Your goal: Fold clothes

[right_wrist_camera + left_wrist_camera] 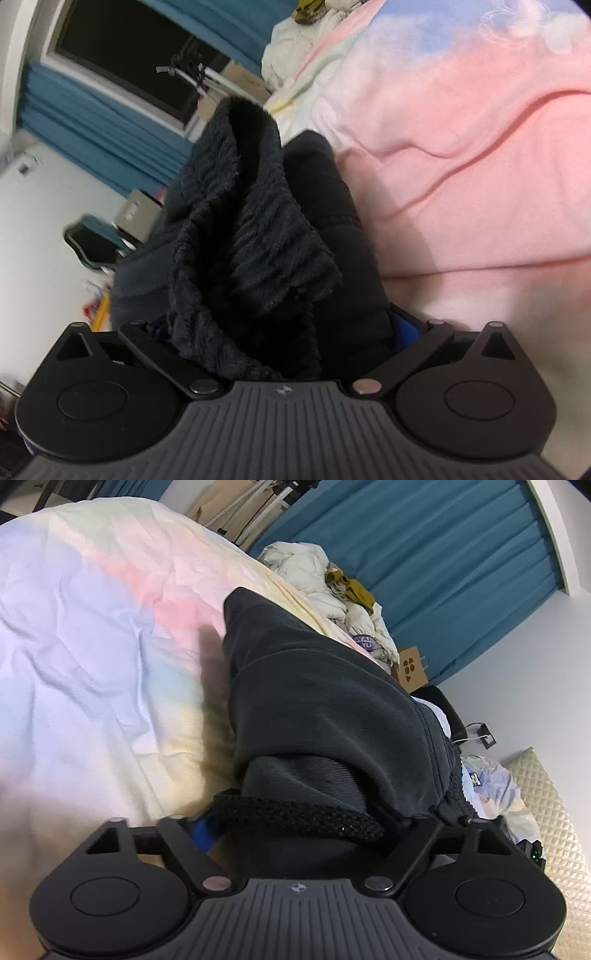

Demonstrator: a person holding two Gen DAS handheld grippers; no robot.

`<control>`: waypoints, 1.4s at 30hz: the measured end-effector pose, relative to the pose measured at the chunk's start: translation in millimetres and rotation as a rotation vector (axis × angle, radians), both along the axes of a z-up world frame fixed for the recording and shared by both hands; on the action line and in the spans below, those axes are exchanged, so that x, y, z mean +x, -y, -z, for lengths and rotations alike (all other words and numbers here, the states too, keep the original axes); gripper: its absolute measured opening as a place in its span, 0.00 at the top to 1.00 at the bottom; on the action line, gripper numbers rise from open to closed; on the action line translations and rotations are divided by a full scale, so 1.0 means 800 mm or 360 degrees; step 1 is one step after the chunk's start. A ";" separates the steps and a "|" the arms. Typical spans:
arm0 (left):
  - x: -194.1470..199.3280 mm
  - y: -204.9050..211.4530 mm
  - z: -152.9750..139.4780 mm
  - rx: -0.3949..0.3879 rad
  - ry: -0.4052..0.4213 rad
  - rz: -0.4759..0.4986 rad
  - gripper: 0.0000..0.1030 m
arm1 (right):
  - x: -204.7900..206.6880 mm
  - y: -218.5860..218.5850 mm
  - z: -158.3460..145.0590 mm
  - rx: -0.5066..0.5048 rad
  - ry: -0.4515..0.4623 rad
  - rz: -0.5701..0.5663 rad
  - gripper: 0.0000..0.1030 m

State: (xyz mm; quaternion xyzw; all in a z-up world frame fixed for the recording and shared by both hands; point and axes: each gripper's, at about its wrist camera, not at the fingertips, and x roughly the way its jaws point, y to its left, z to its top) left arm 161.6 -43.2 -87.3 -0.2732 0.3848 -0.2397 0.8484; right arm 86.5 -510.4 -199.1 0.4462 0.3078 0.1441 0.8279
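A dark fleece-lined garment hangs bunched between two handheld tools above a bed whose pastel duvet runs pink, blue and yellow. The left tongs pinch its cloth beside a knitted black drawcord, the smooth outer face running away toward 12 o'clock. The right tongs pinch a wad showing the fuzzy lining, which rises toward 12 o'clock.

By these views the fold is unfinished: the garment is crumpled and partly inside out, no flat panel or crease shows, and it would need spreading before any fold. How much of it touches the bed cannot be told.

Open duvet lies from 9 to 11 o'clock in the left view and from 1 to 3 o'clock in the right, ample room for laying out. A heap of pale laundry sits at 1 o'clock near the bed's far edge, before blue curtains; a quilted headboard is at 4 o'clock.
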 end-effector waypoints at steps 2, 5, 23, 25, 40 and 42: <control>-0.001 0.001 -0.001 0.0021 0.0009 -0.0007 0.35 | -0.006 0.004 -0.012 0.0006 0.0078 -0.0021 0.16; -0.003 0.006 -0.003 0.0053 0.0033 -0.0016 0.44 | -0.010 -0.004 -0.034 -0.0174 0.0118 -0.0053 0.35; -0.094 0.102 -0.132 0.0119 0.0311 0.0083 0.62 | -0.118 -0.003 -0.162 -0.0298 0.0253 0.0207 0.56; -0.109 0.119 -0.152 0.0125 0.0347 0.0114 0.62 | -0.142 0.015 -0.178 -0.0293 0.0271 0.0241 0.56; -0.188 0.393 -0.219 0.0071 0.0490 0.0546 0.62 | -0.346 0.229 -0.244 -0.0377 0.0393 0.0691 0.55; -0.196 0.443 -0.213 0.0066 0.0487 0.0621 0.62 | -0.370 0.260 -0.243 -0.0388 0.0380 0.0765 0.55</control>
